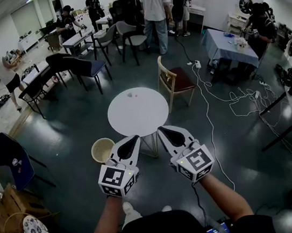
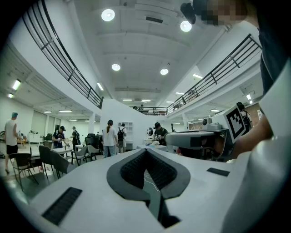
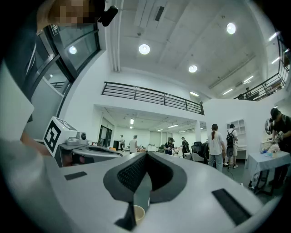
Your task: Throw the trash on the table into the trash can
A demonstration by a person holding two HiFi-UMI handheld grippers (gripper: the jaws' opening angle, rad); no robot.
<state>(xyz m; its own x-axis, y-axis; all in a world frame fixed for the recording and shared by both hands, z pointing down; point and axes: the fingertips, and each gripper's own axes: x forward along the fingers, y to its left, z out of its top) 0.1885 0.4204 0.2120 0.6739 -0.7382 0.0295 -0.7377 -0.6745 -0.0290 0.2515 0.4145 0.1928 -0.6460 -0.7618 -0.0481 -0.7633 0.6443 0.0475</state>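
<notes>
A round white table (image 1: pixel 139 121) stands in front of me, with a few small scraps of trash (image 1: pixel 131 94) near its far side. A beige woven trash can (image 1: pixel 102 149) sits on the floor by the table's near left edge. My left gripper (image 1: pixel 132 139) and right gripper (image 1: pixel 161 130) are held side by side over the table's near edge, both shut and empty. In the left gripper view the left gripper (image 2: pixel 146 149) has its tips meeting, with the right gripper (image 2: pixel 200 139) beside it. The right gripper (image 3: pixel 146 154) also has its tips together in the right gripper view. The trash can (image 3: pixel 137 213) shows below it.
A wooden chair (image 1: pixel 175 80) stands behind the table on the right. White cables (image 1: pixel 225 98) trail across the dark floor to the right. A blue chair (image 1: pixel 11 158) and boxes are at the left. Dark chairs (image 1: pixel 87 67), tables and several people fill the back.
</notes>
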